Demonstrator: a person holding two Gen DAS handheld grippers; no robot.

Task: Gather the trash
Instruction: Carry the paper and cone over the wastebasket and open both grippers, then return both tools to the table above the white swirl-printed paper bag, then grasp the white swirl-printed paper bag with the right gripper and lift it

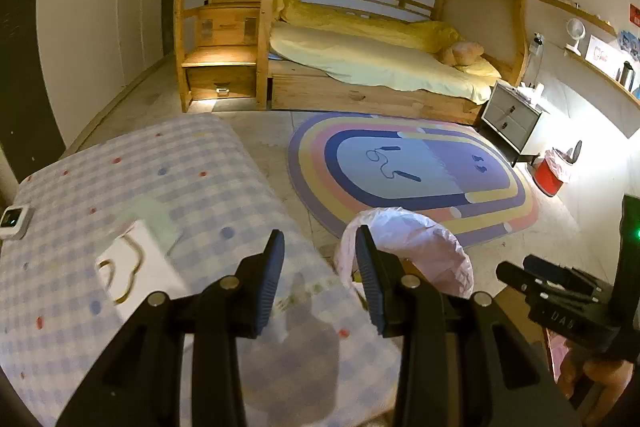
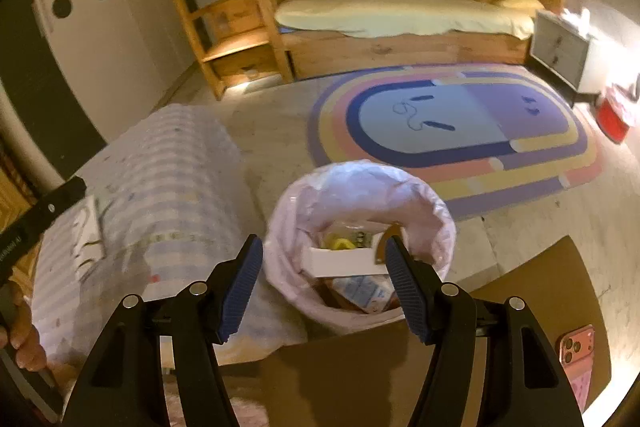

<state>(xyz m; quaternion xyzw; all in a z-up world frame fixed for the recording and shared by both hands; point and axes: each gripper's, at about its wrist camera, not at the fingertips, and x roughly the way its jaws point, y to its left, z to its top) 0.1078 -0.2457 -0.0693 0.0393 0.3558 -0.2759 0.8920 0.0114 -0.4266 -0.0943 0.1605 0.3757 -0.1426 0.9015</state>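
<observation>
Right hand-held gripper [image 2: 324, 287] is hovering spread and empty above the lined bin [image 2: 360, 187] (white box [image 2: 340, 261] already inside), while the left hand-held gripper [image 1: 320, 275], also spread, is pointing over the checked tabletop [image 1: 160, 167].

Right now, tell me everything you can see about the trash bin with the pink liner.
The trash bin stands upright on the floor beside the checkered bed, near the rug's edge. A thin, crinkled pink plastic liner folds over its round rim. Inside lie a white box, something yellow and a bluish packet. The open right gripper hovers over it, touching nothing.
</observation>
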